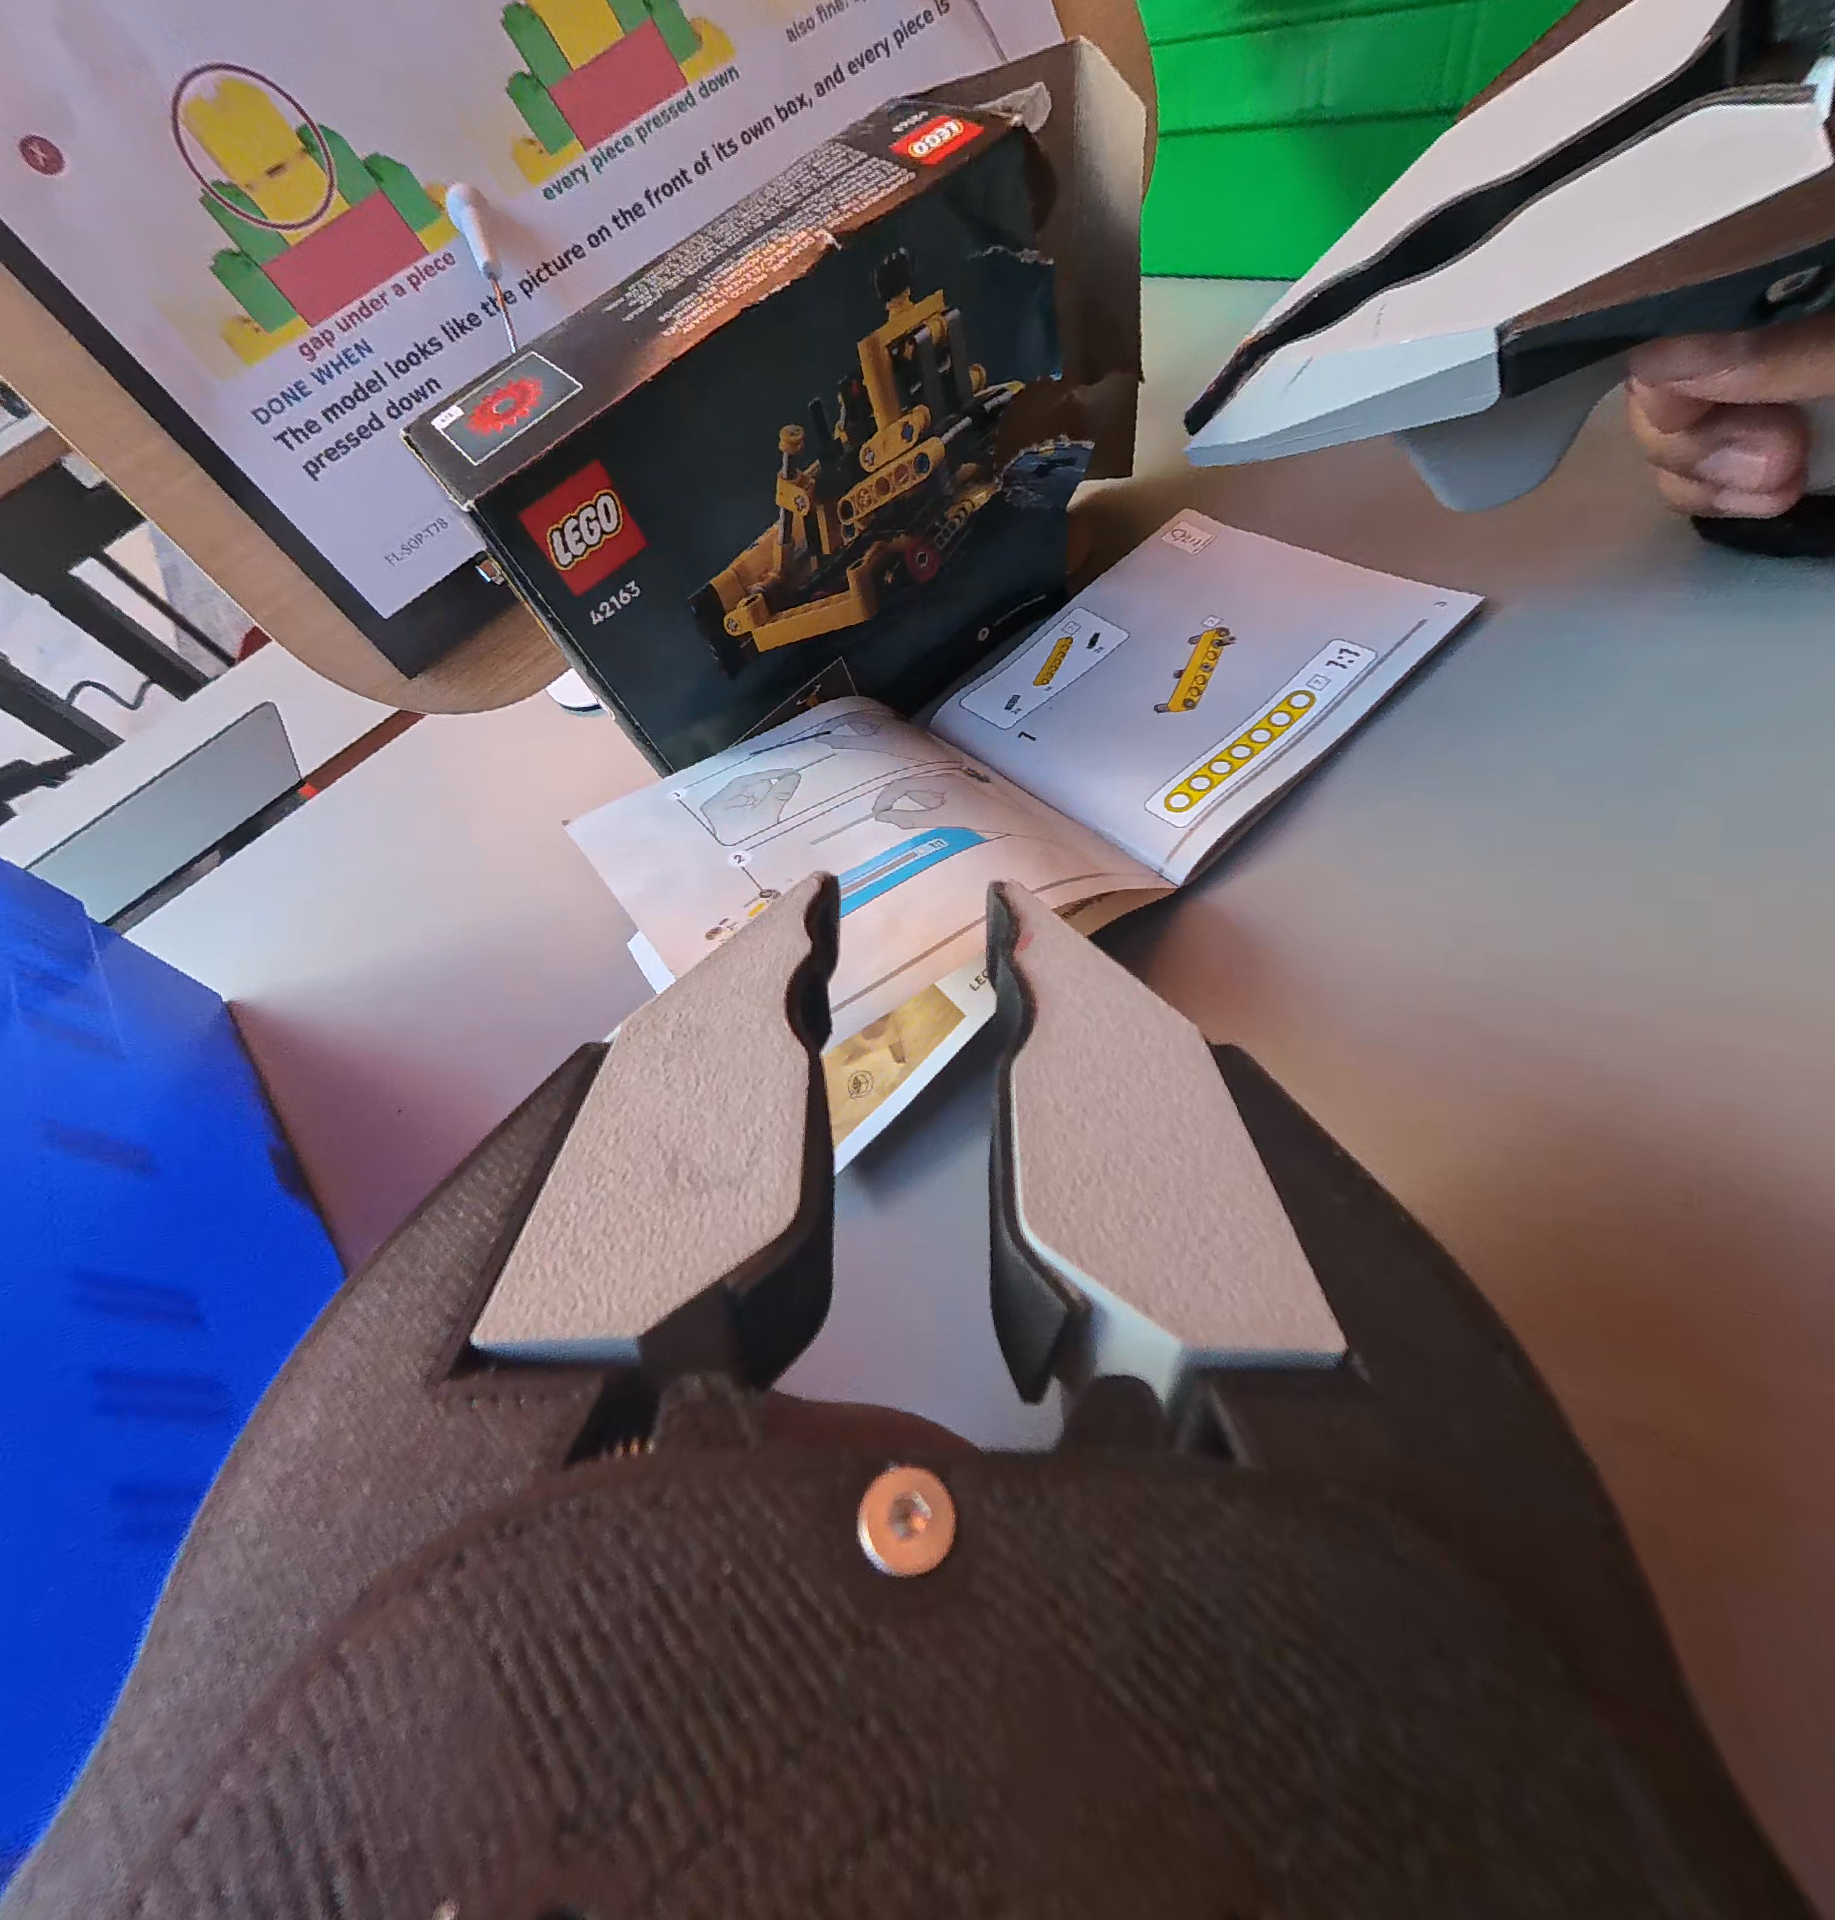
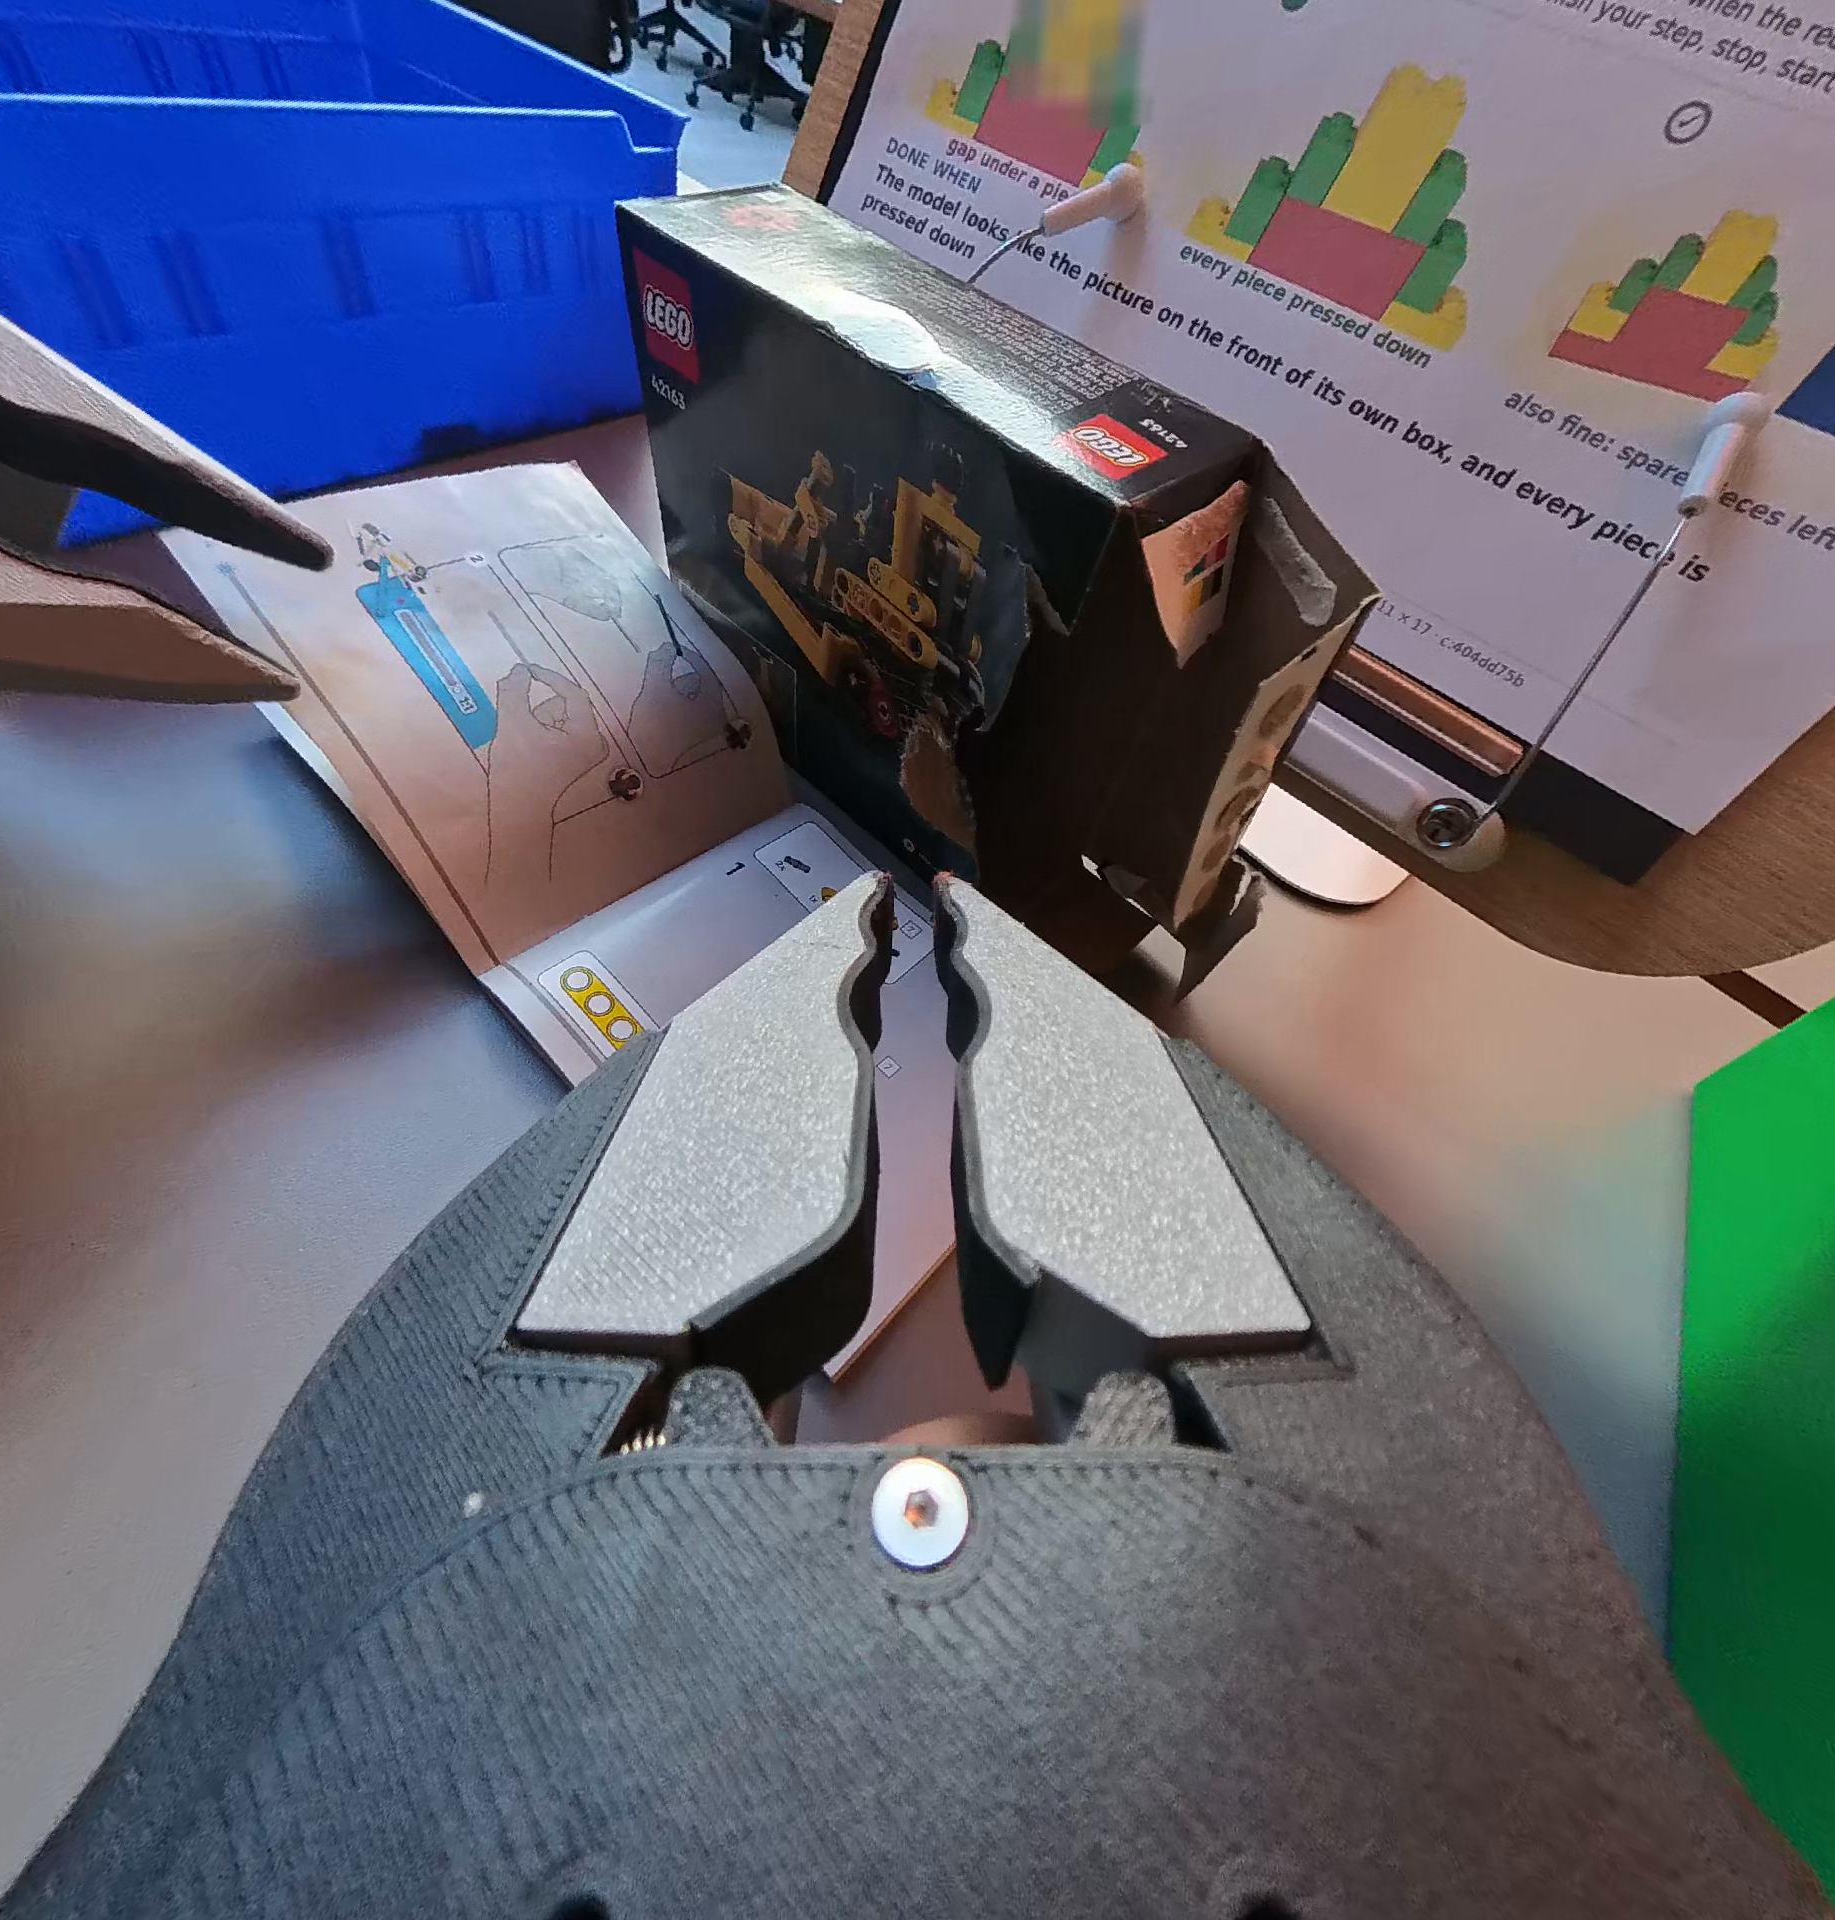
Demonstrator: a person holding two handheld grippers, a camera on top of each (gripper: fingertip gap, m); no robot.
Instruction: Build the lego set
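Left gripper parted, empty; right gripper nearly closed, empty. Booklet just ahead: thin, floppy; pinch edge.

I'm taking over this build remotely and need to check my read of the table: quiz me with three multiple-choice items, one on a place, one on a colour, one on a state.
1. Where does the open instruction booklet lie?
A. Inside the blue bin
B. Flat on the table in front of the set box
C. On top of the set box

2. What colour is the model pictured on the set box?
A. Mostly yellow
B. Mostly green
C. Mostly white

3. What does the left gripper hold?
A. A yellow beam
B. The booklet
C. Nothing

Answers: 1 B, its pages spread on the table just before the upright box. 2 A, the box front shows a yellow machine. 3 C, its jaws stand apart above the booklet with nothing between them.
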